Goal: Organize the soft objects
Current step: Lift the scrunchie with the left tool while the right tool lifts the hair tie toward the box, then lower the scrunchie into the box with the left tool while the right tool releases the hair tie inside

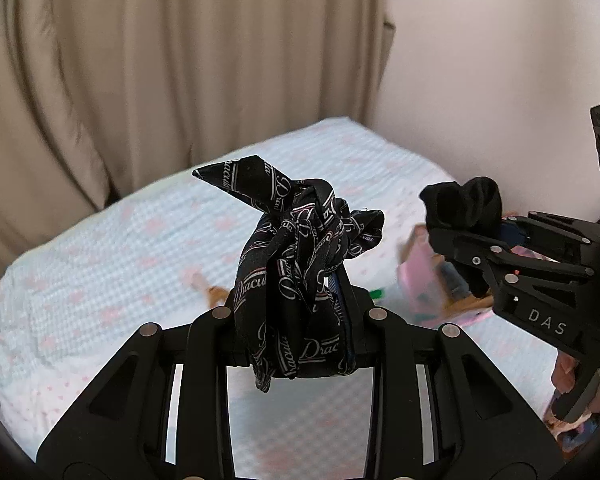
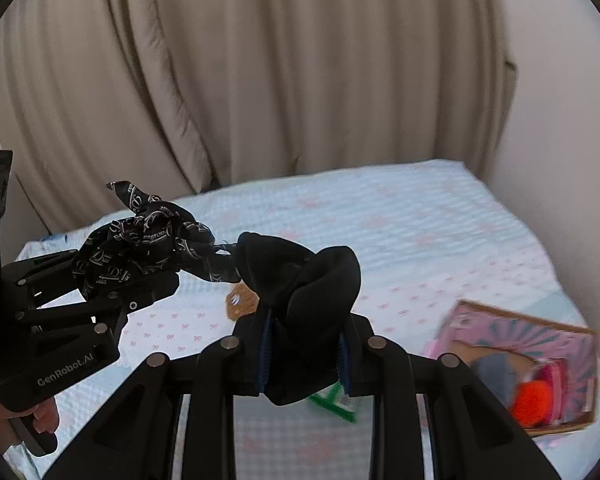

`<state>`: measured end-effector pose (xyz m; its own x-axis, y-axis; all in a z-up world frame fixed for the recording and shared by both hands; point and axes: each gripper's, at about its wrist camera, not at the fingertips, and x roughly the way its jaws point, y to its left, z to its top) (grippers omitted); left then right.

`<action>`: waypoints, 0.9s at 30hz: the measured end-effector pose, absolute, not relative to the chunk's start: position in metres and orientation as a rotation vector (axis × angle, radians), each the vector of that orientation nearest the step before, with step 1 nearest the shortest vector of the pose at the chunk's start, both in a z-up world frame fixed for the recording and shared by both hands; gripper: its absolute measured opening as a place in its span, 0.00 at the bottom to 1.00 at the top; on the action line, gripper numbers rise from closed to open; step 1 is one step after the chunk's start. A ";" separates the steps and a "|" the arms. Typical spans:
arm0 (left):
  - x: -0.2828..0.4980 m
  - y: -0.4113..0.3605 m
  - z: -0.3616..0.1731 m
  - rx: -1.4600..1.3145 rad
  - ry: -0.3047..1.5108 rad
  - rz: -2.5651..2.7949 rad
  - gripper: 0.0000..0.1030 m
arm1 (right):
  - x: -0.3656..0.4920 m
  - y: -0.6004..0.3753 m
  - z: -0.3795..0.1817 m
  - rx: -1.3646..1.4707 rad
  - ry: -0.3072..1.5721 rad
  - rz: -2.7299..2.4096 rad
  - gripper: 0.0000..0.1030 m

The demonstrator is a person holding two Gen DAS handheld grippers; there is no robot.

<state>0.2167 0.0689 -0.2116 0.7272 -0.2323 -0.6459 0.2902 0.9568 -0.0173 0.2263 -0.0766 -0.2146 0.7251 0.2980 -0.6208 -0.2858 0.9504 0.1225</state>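
Aloft, left gripper [image 1: 300, 312] clenches printed scarf [image 1: 296, 248]; right gripper [image 2: 304, 356] grasps black sock [image 2: 300, 276], nearer the box [image 2: 560, 336] down-right.

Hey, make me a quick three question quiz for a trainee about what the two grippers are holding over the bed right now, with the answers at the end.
1. True or false: the left gripper holds a plain white towel.
2. What does the right gripper hold? A) an orange ball B) a plain black cloth bundle C) a green toy
3. Fill in: the open cardboard box rests on the ___.

Key
1. False: its jaws are shut on a knotted black printed cloth.
2. B
3. bed
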 end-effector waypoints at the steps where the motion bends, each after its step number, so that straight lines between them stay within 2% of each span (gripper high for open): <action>1: 0.213 0.057 -0.203 0.085 0.696 -0.290 0.26 | 0.223 -0.087 -0.206 0.021 0.685 0.313 0.24; 6: 0.209 -0.003 -0.173 0.058 0.711 -0.295 0.26 | 0.211 -0.160 -0.169 0.043 0.687 0.268 0.24; 12: 0.222 -0.091 -0.172 0.041 0.757 -0.321 0.26 | 0.213 -0.253 -0.163 0.056 0.751 0.209 0.24; 19: 0.244 -0.177 -0.212 0.057 0.850 -0.346 0.26 | 0.237 -0.341 -0.200 0.067 0.858 0.169 0.24; 27: 0.274 -0.220 -0.289 0.052 1.023 -0.286 0.26 | 0.268 -0.383 -0.260 0.125 1.001 0.196 0.24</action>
